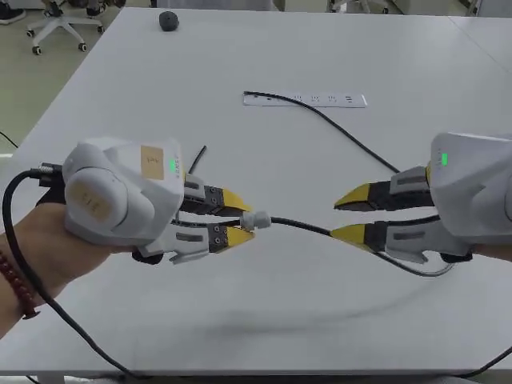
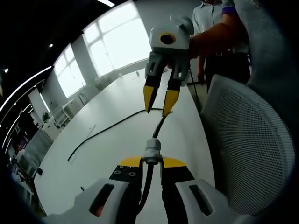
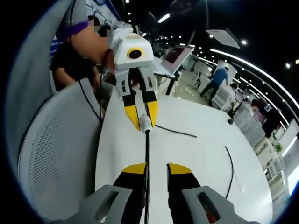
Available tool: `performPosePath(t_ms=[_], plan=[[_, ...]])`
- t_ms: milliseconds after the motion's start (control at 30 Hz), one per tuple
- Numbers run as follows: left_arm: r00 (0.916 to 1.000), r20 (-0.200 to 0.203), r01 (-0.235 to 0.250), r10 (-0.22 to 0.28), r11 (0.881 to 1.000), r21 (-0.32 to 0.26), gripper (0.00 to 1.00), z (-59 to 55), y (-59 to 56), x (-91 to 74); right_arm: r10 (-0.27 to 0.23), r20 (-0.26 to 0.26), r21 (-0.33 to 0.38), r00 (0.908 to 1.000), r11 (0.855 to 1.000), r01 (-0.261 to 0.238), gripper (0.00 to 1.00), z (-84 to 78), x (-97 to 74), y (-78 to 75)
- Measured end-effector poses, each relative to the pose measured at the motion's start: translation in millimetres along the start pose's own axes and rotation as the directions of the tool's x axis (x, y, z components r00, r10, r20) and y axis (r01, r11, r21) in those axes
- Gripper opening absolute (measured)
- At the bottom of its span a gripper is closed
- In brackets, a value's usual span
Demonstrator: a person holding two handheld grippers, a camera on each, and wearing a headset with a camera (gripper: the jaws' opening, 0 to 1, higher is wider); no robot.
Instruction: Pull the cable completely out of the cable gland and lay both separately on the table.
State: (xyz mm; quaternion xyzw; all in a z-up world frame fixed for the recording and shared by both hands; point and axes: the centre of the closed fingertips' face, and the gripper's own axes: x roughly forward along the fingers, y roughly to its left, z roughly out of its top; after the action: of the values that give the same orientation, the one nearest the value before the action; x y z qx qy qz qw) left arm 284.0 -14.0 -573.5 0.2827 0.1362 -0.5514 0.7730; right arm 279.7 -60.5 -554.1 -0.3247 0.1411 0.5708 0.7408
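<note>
Mesh chair (image 2: 247, 140) nearby; left tongs (image 2: 152, 162) pinch gland (image 2: 153, 150), right tongs (image 3: 157, 167) agape.

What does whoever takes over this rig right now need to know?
Left gripper: shut on the white cable gland, held above the table.
Right gripper: open, jaws on either side of the black cable a little way from the gland, not clamped.
Done: both ends lined up; the cable is in the gland.
Left: close the right gripper on the cable, pull it fully out, lay cable and gland apart on the table.
</note>
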Motion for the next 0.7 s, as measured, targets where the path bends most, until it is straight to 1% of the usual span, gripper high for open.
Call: performPosePath(t_ms=[100,167,300,367,567,700], plan=[[1.0000,0.000,-0.003,0.003,1.000,0.002,0.15,1.1,0.8,0.4,0.020,0.022,-0.028,0.9996,0.999,-0.019,0.09,13.3,8.4,6.3],[1.0000,0.002,-0.004,0.004,1.000,0.002,0.15,2.1,0.9,0.6,0.027,0.019,-0.041,0.9995,0.999,-0.026,0.09,15.9,14.6,8.6],[1.0000,0.008,-0.002,0.002,1.000,0.002,0.15,3.9,-0.8,1.7,0.034,0.015,-0.052,0.9993,0.998,-0.033,0.06,17.1,22.7,9.3],[1.0000,0.009,-0.001,0.001,1.000,0.002,0.15,4.2,-1.4,2.1,0.041,0.009,-0.050,0.9991,0.998,-0.040,0.06,16.5,25.8,9.3],[0.9999,0.014,0.000,0.000,1.000,0.002,0.15,4.7,-1.6,2.1,0.054,0.001,-0.065,0.9986,0.996,-0.054,0.00,15.6,27.2,11.6],[0.9998,0.018,0.001,-0.001,1.000,0.005,0.15,5.6,-1.4,2.2,0.050,-0.001,-0.078,0.9987,0.996,-0.050,0.00,15.3,26.4,11.1]])
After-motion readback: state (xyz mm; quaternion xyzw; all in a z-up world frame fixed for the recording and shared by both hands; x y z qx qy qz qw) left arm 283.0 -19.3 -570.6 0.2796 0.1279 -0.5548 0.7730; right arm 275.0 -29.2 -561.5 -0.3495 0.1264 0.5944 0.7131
